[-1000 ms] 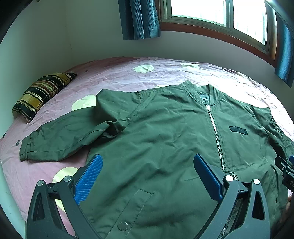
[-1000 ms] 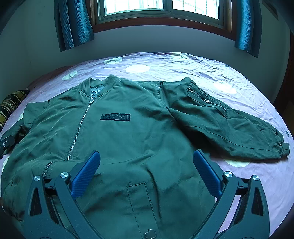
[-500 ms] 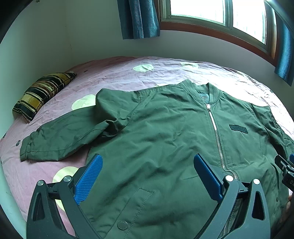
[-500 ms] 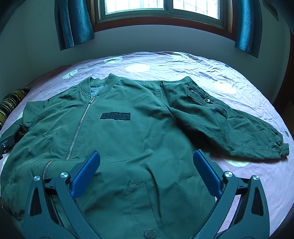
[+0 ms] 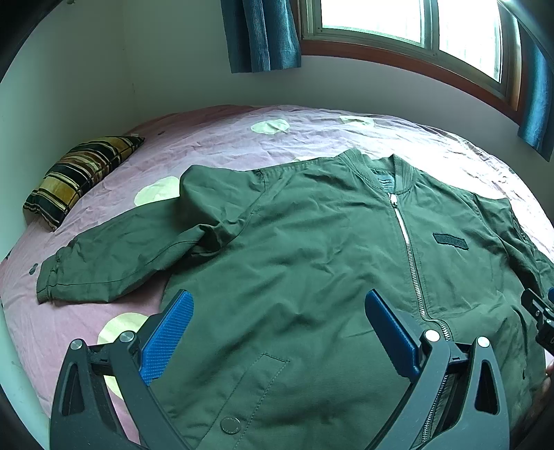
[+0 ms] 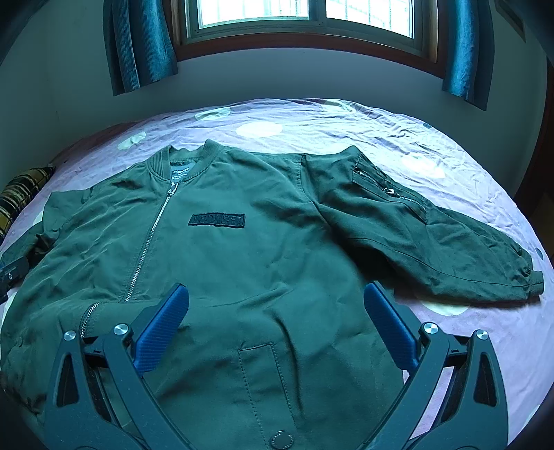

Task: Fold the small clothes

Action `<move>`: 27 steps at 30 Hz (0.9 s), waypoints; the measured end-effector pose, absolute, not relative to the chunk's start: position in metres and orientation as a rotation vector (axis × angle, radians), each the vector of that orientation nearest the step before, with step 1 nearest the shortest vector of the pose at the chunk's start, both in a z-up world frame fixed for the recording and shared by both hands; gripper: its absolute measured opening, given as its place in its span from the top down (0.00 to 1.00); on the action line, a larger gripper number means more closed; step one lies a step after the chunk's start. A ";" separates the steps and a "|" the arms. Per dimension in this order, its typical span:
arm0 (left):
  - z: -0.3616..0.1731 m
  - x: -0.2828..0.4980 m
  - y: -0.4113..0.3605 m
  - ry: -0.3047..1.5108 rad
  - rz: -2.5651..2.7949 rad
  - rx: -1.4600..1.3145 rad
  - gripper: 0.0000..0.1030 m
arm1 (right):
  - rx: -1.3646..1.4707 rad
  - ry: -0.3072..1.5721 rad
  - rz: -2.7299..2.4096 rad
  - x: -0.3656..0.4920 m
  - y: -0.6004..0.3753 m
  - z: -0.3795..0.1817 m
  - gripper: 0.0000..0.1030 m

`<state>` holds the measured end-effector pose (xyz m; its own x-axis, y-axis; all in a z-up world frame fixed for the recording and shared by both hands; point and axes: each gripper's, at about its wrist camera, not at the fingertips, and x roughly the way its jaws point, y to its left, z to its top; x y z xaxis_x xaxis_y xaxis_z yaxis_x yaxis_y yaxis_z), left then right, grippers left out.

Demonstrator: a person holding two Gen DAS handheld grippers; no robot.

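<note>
Across the bed (image 5: 329, 135), on its pink dotted sheet, a green bomber jacket (image 5: 311, 256) lies face up, zipped, collar toward the window (image 6: 263, 14), both sleeves spread outward. That flat, symmetric layout looks deliberate: it exposes the sleeves and side seams, so each can be taken and folded inward over the chest.

The left gripper (image 5: 277, 332) hovers above the jacket's lower left panel, jaws spread wide with nothing between the blue pads. The right gripper (image 6: 277, 320) hangs over the lower right panel near the pocket, jaws likewise wide apart and empty. Each sits on its own side of the zipper (image 5: 410, 256), probably so that both halves can be worked at once. The left sleeve (image 5: 114, 256) runs toward the striped pillow (image 5: 79, 173), bunched at the armpit; the right sleeve (image 6: 432, 228), with its zip pocket, reaches toward the bed's right edge.

Compared with half a second and one second ago, almost nothing has changed: both grippers keep the same wide opening, and the jacket lies in the same place with the same creases. Folding has not yet begun, by the look of it.
</note>
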<state>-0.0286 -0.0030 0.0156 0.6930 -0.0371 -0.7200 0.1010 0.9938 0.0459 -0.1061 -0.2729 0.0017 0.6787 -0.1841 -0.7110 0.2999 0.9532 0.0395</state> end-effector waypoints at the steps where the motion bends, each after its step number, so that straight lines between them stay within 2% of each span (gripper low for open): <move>1: 0.015 -0.028 -0.004 0.802 -0.077 0.085 0.04 | 0.162 0.779 -0.274 -0.107 -0.275 0.002 0.02; 9: 0.004 -0.017 0.012 0.837 -0.047 0.035 0.04 | 0.340 0.746 -0.291 -0.128 -0.352 0.016 0.02; 16: -0.005 -0.002 0.035 0.890 -0.025 -0.033 0.04 | 0.724 0.553 -0.523 -0.224 -0.534 0.021 0.03; 18: -0.005 0.000 0.037 0.880 -0.013 -0.022 0.04 | 0.831 0.515 -0.617 -0.257 -0.578 0.012 0.15; 20: -0.006 0.002 0.038 0.874 -0.006 -0.012 0.04 | 0.929 0.517 -0.719 -0.283 -0.615 -0.007 0.23; 27: -0.011 0.005 0.040 0.891 0.010 -0.007 0.04 | 1.171 0.502 -0.669 -0.298 -0.660 -0.062 0.32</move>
